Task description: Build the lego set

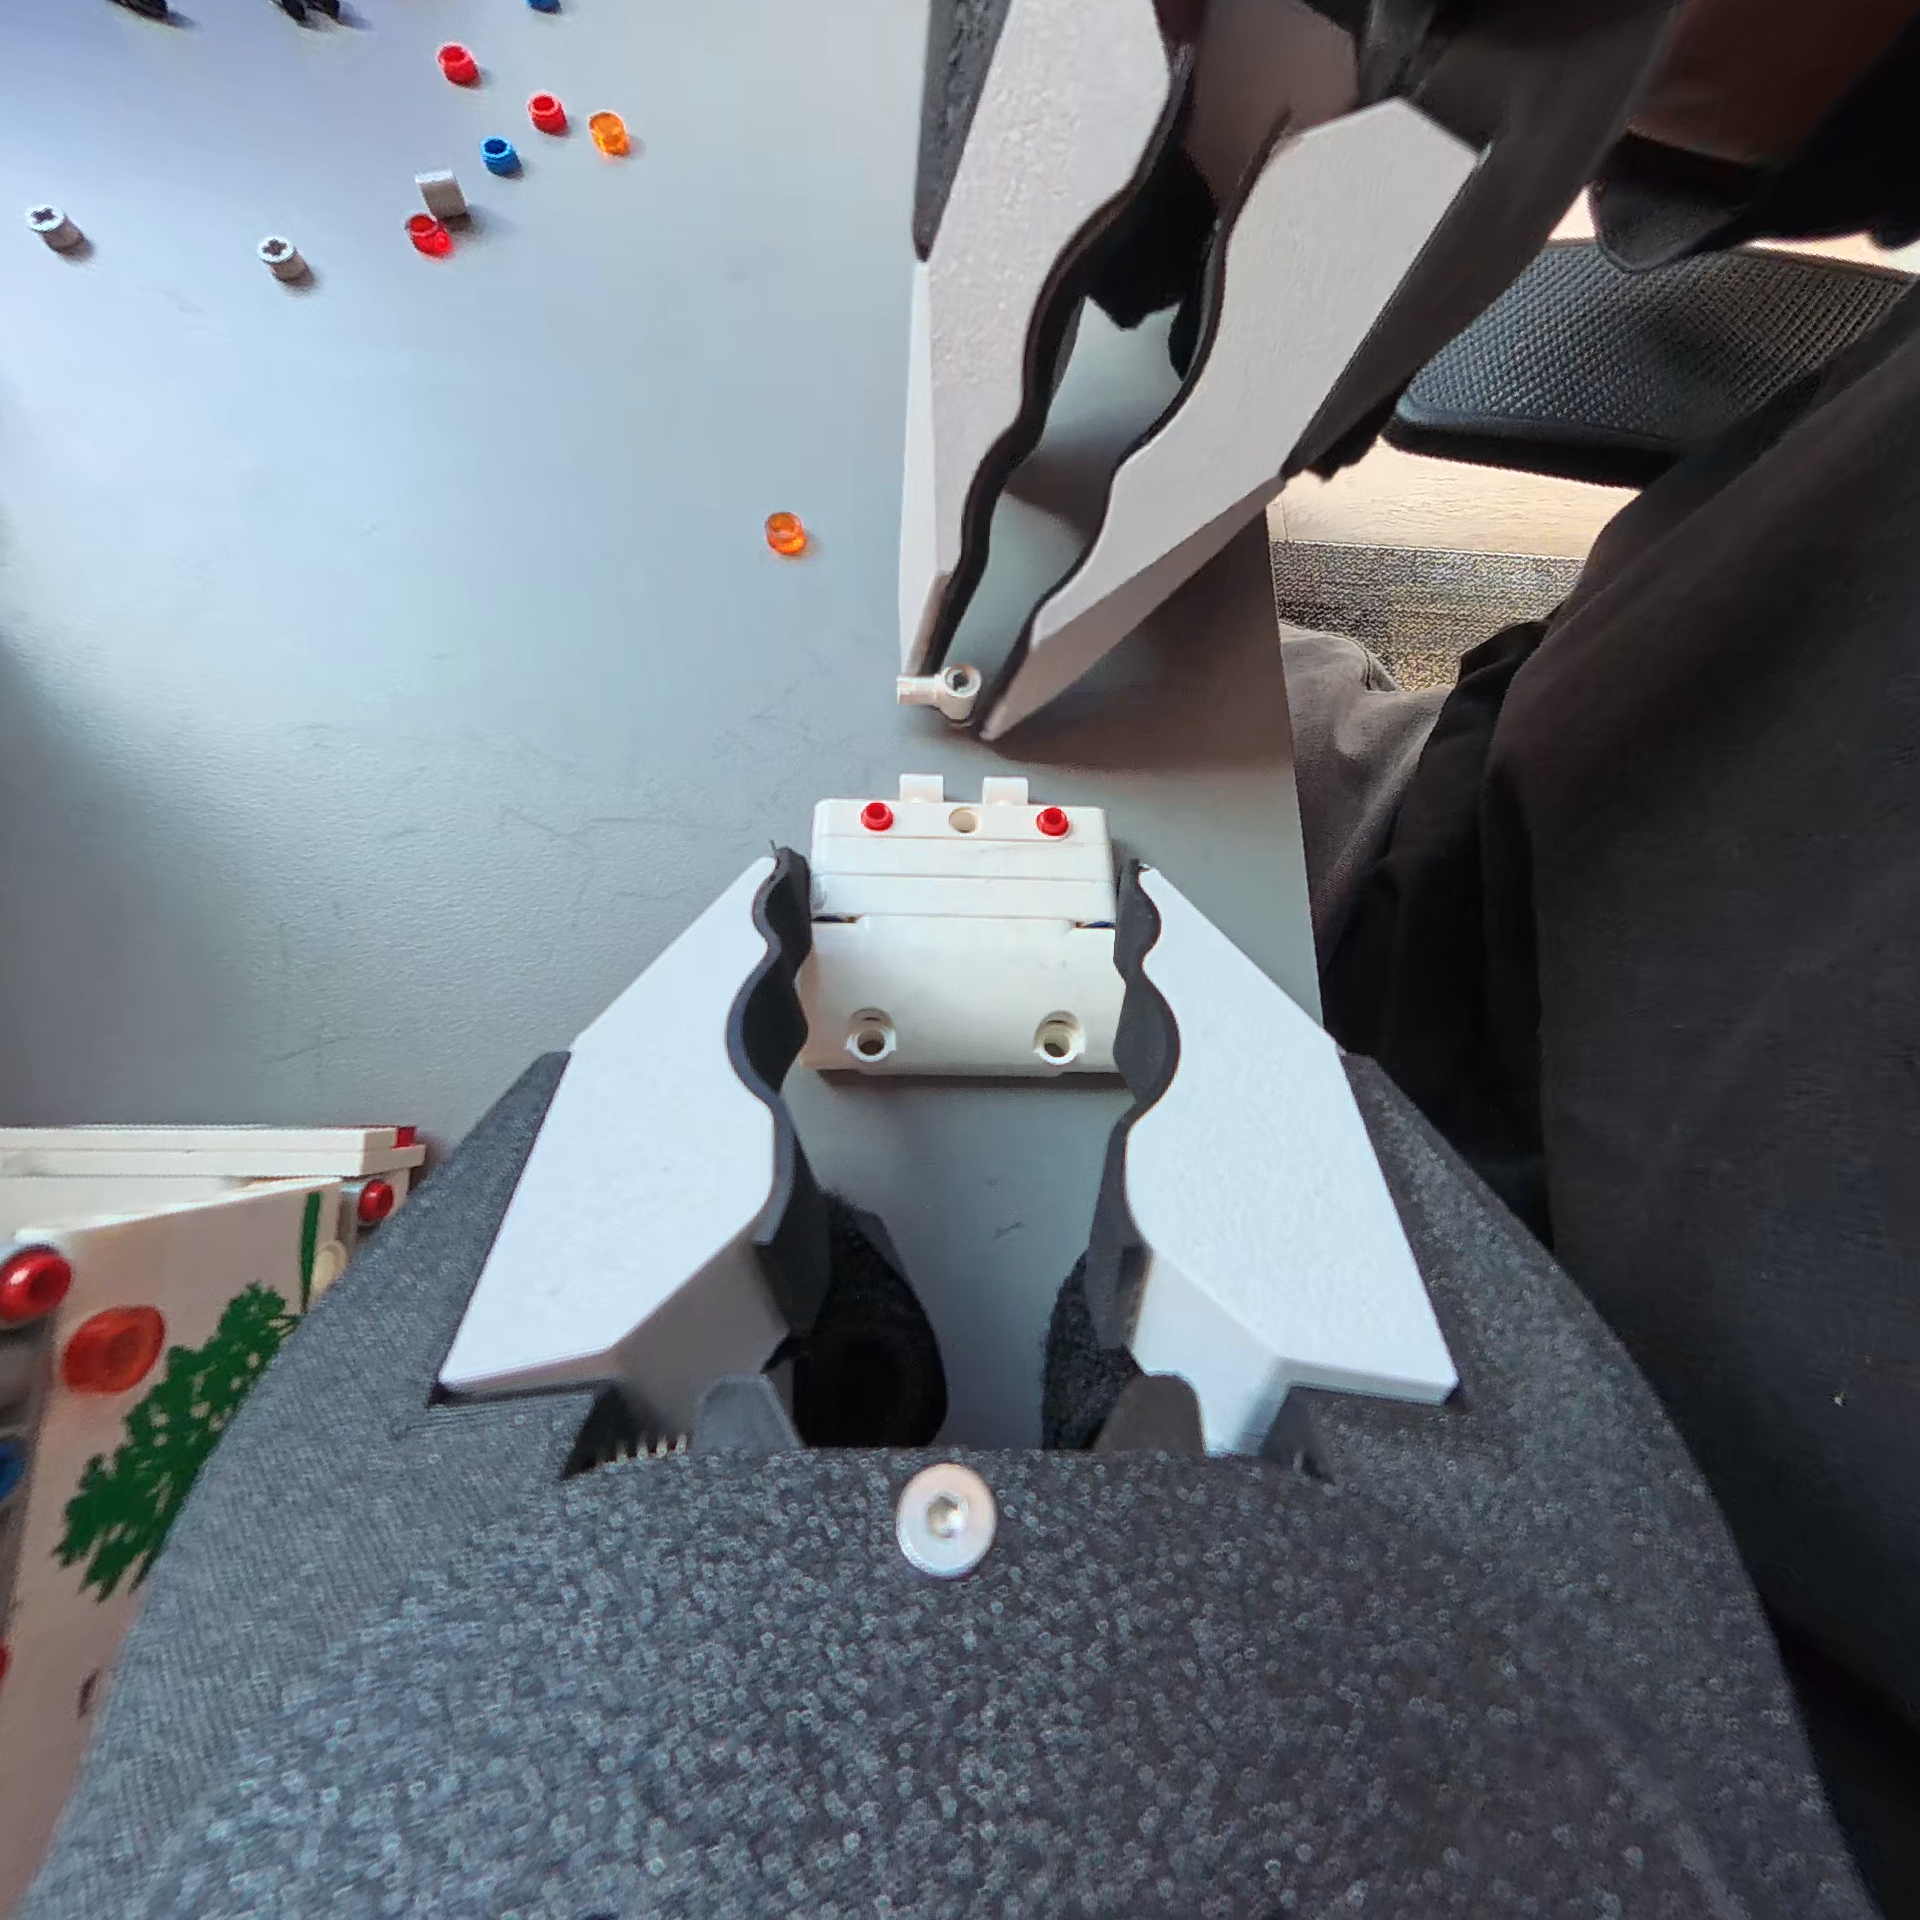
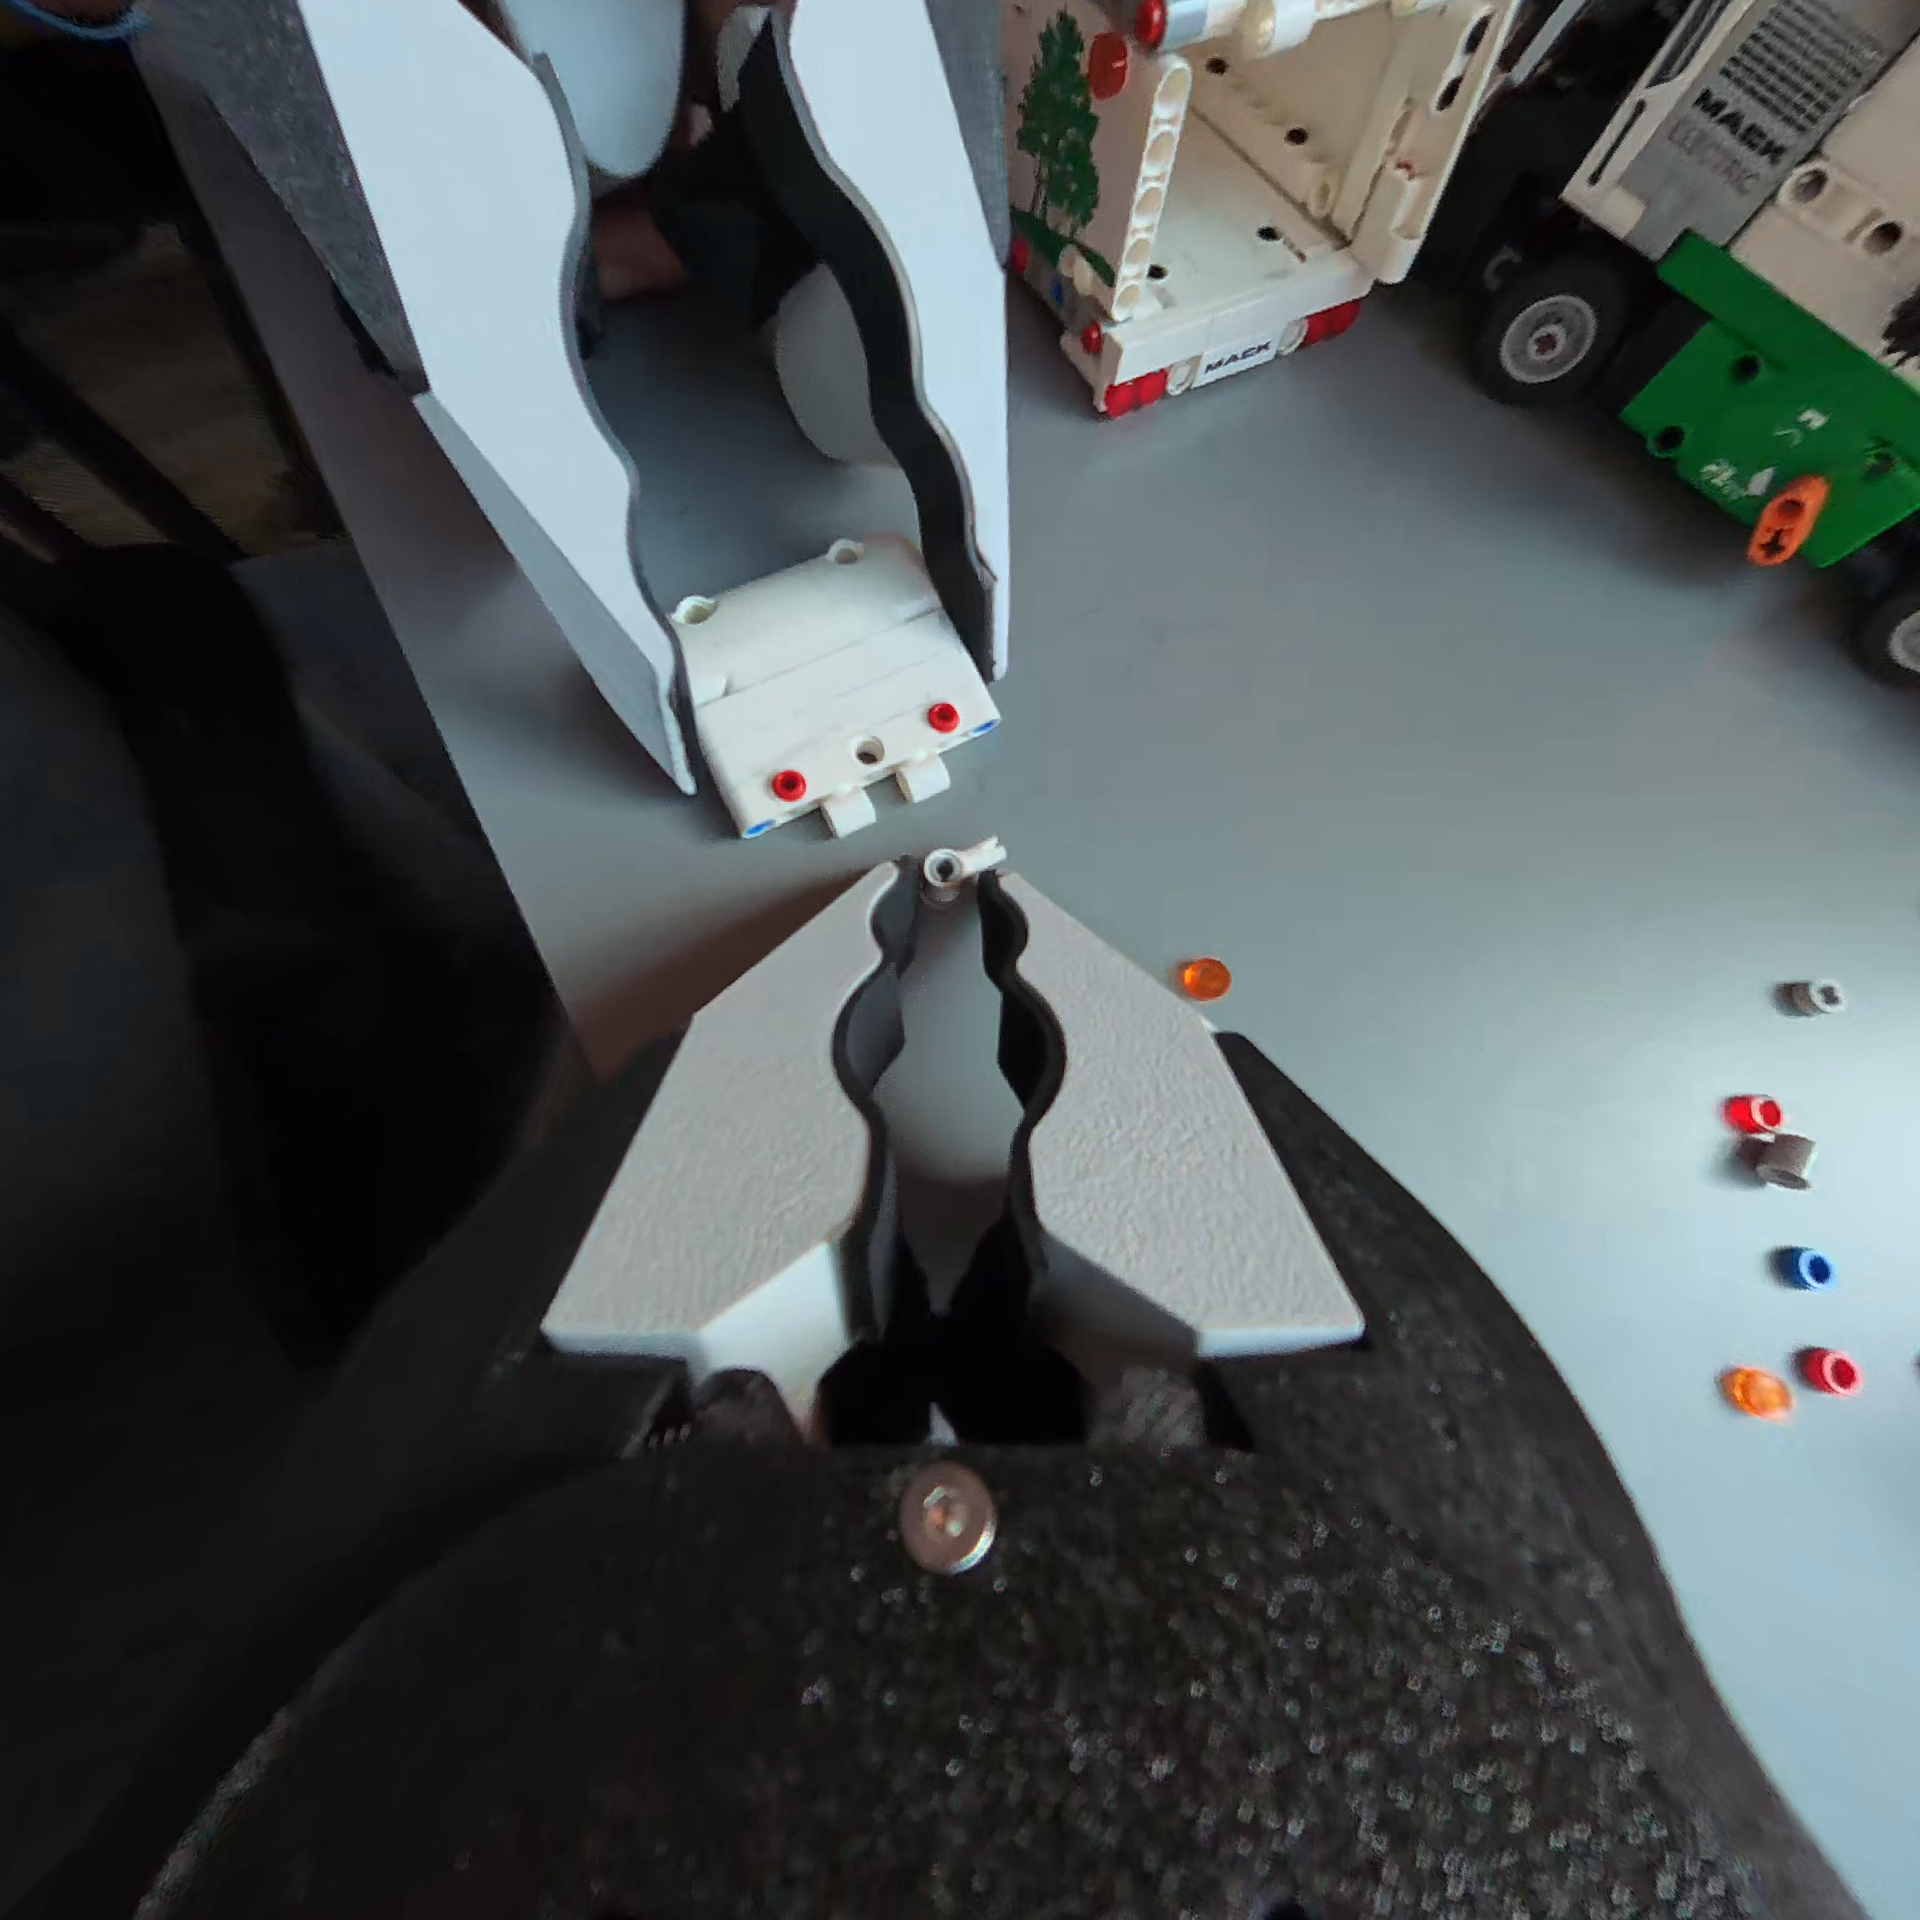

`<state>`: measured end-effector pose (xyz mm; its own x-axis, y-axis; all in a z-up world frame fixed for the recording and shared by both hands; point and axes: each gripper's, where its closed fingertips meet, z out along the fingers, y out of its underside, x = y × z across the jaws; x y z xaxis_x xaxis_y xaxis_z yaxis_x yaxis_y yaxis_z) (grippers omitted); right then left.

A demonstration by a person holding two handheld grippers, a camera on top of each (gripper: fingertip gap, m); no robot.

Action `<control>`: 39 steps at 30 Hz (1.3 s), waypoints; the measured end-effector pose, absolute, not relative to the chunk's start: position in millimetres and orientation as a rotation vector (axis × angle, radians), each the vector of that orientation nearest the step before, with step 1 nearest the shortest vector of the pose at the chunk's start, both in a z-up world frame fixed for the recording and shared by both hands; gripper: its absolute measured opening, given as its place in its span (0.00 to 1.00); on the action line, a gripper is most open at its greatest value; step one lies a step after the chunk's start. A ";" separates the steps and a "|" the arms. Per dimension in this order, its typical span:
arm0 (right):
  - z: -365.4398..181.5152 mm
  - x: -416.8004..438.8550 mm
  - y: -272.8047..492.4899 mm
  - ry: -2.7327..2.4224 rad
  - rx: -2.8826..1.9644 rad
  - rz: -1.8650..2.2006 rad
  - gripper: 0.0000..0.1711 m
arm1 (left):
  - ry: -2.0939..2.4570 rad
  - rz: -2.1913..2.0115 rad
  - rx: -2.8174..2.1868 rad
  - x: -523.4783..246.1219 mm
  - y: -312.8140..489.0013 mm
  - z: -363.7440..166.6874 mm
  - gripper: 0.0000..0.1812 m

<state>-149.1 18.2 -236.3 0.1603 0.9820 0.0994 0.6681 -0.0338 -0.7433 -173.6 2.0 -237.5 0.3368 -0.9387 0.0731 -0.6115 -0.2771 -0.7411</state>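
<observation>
My left gripper (image 1: 961, 883) is shut on a white lego block (image 1: 961, 935) with two red pins and holds it on the grey table near the right edge. The block also shows in the right wrist view (image 2: 831, 707), between the left gripper's fingers (image 2: 520, 416). My right gripper (image 2: 951, 883) is shut on a small white connector pin (image 2: 961, 864) at its fingertips. It faces the block's two-tab end from a short distance. In the left wrist view the right gripper (image 1: 951, 701) comes in from above with the pin (image 1: 940, 688) just beyond the block.
A white truck body with green tree print (image 2: 1195, 208) and a green-and-white truck (image 2: 1766, 312) stand at the back of the table. Small red, blue, orange and grey round pieces (image 2: 1787, 1247) lie scattered; one orange stud (image 1: 787, 532) is near the grippers. The table edge (image 1: 1294, 779) is close.
</observation>
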 end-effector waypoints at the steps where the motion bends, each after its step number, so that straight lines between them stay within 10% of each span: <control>1: -235.7 -148.3 22.1 -1.554 -1.758 0.539 0.05 | 1.354 -0.688 -1.991 -173.6 1.9 -237.6 0.32; 20: -214.9 -153.4 -2.1 -2.342 -1.753 1.076 0.03 | 1.394 -0.702 -1.969 -172.7 -3.7 -237.0 0.32; 39: -192.5 -174.9 -10.0 -2.344 -1.429 0.789 0.03 | 1.353 -0.675 -1.675 -171.4 -6.7 -200.8 0.01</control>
<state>-174.9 -10.0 -192.5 -0.4691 0.8822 -0.0401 0.7271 0.3601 -0.5845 -171.4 -6.7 -200.8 0.2664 -0.9585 -0.1012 -0.4954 -0.0460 -0.8675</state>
